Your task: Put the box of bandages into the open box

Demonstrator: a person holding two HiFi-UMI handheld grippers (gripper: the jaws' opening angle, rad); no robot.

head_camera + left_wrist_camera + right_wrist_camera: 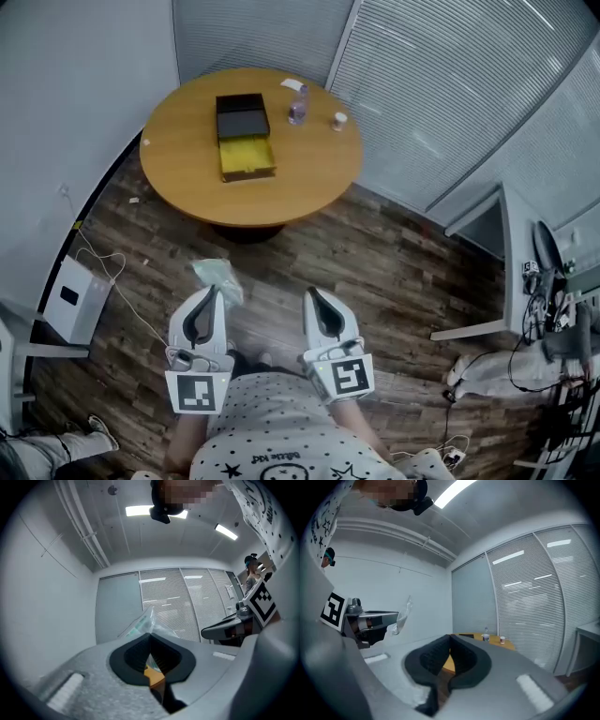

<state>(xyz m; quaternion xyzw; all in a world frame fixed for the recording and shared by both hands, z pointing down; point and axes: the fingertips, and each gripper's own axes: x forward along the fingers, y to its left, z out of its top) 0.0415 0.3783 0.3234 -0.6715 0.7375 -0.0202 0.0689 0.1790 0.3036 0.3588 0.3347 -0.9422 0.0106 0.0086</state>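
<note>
Currently the left gripper [214, 289] is shut on a clear packet [217, 275] with greenish content. The packet sticks out past the jaw tips, above the wooden floor [375, 272] and well apart from the round table [187, 187]. The right gripper [311, 292] is beside it, jaws together with nothing between them. On the table the open box [246, 141] lies near the middle, its black lid toward the far edge. A bottle [297, 111] and a cup [339, 121] stand near the far right edge.
</note>
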